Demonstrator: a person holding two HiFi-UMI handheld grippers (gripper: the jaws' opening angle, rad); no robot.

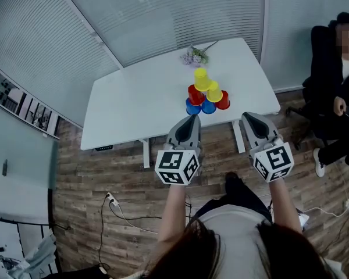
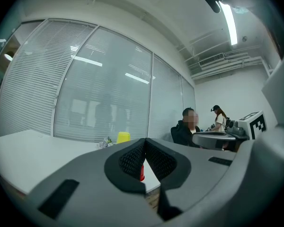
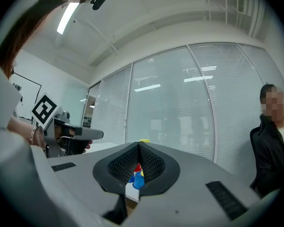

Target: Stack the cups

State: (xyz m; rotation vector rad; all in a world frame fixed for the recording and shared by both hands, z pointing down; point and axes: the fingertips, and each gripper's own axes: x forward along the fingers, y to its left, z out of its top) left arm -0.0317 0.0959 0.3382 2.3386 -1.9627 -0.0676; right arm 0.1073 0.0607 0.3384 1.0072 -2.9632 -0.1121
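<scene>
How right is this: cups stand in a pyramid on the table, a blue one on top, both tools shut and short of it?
Wrong on one point: the head view shows the top cup is yellow, not blue. The rest holds.

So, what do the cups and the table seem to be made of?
Cups: likely plastic, judging by the uniform bright red, yellow and blue; the finish is too small to judge.
Table: smooth white top, maybe laminate or painted board, rather matte, with an even colour and no visible grain.
</scene>
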